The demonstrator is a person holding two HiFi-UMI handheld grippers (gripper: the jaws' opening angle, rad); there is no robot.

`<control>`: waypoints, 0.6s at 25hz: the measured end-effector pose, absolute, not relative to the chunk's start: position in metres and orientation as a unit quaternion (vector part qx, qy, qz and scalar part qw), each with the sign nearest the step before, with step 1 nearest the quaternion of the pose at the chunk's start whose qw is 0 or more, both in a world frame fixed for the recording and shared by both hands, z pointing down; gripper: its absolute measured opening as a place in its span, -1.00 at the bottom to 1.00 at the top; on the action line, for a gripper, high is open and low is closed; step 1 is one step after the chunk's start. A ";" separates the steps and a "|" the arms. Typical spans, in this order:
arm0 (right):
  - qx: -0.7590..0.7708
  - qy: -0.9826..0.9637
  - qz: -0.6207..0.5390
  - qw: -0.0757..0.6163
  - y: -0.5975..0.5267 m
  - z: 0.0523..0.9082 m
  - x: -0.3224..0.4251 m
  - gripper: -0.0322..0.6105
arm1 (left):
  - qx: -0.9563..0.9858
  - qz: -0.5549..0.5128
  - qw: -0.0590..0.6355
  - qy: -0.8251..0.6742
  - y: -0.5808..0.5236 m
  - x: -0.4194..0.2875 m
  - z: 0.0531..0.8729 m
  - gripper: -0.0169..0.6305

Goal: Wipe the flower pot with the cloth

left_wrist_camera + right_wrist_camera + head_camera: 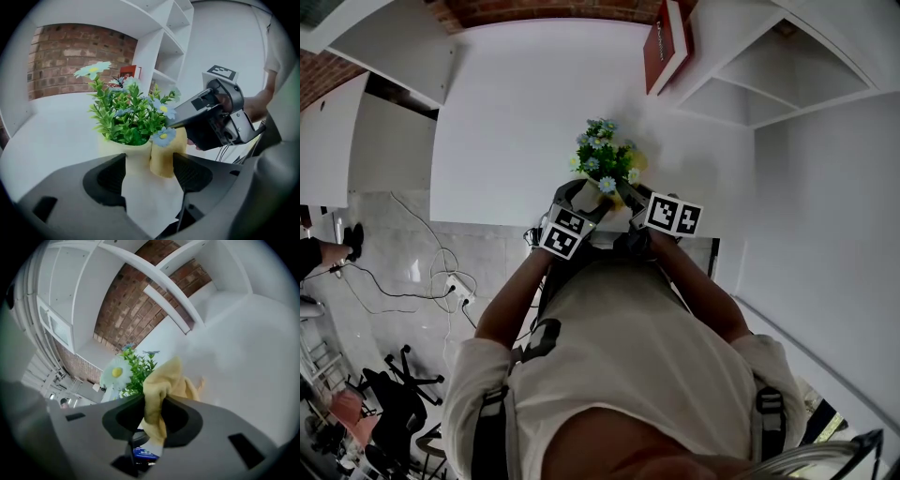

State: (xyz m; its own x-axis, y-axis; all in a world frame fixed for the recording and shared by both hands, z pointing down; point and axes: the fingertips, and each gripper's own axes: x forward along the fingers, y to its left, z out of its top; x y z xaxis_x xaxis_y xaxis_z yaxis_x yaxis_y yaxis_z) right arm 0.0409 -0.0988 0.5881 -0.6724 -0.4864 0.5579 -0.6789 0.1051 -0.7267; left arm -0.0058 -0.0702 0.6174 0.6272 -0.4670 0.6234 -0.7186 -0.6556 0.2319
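Clamped between the part-open fingers of the left gripper (150,171): pale flower pot (138,187). Pinched tight in the narrow-set right gripper (152,413): yellow cloth (159,385), bunched against the pot's rim just past the left fingertips. Farther out, green flowers (126,117), then brick wall (70,56).

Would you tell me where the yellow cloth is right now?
In the left gripper view, the cloth sits against the right side of the flower pot, pinched by the right gripper.
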 end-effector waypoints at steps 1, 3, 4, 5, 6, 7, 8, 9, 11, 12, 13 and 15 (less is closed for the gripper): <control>0.396 -0.736 0.541 0.094 -0.098 0.593 0.041 -0.56 | 0.871 0.266 0.236 -0.339 -0.070 -0.005 0.617 0.05; 0.398 -0.733 0.542 0.103 -0.096 0.605 0.043 -0.56 | 0.872 0.266 0.236 -0.337 -0.069 -0.005 0.617 0.04; 0.401 -0.731 0.542 0.109 -0.095 0.610 0.044 -0.56 | 0.872 0.266 0.236 -0.335 -0.068 -0.005 0.617 0.04; 0.404 -0.729 0.540 0.119 -0.095 0.615 0.047 -0.56 | 0.873 0.268 0.236 -0.332 -0.067 -0.004 0.618 0.04; 0.408 -0.725 0.538 0.135 -0.093 0.621 0.049 -0.56 | 0.874 0.271 0.236 -0.326 -0.066 -0.004 0.619 0.03; 0.412 -0.721 0.536 0.153 -0.092 0.628 0.052 -0.56 | 0.876 0.276 0.236 -0.318 -0.064 -0.003 0.620 0.01; 0.416 -0.715 0.535 0.171 -0.090 0.635 0.055 -0.56 | 0.878 0.281 0.233 -0.310 -0.062 -0.003 0.621 -0.01; 0.419 -0.709 0.537 0.182 -0.088 0.642 0.057 -0.56 | 0.879 0.286 0.229 -0.304 -0.060 -0.004 0.621 -0.01; 0.423 -0.701 0.543 0.186 -0.085 0.649 0.060 -0.56 | 0.881 0.295 0.216 -0.301 -0.060 -0.012 0.619 -0.01; 0.423 -0.700 0.546 0.182 -0.085 0.650 0.061 -0.56 | 0.880 0.298 0.211 -0.304 -0.063 -0.020 0.617 -0.01; 0.422 -0.701 0.547 0.180 -0.085 0.651 0.061 -0.56 | 0.877 0.302 0.207 -0.310 -0.067 -0.030 0.616 -0.01; 0.419 -0.703 0.547 0.179 -0.086 0.652 0.061 -0.56 | 0.873 0.310 0.203 -0.317 -0.079 -0.050 0.614 0.00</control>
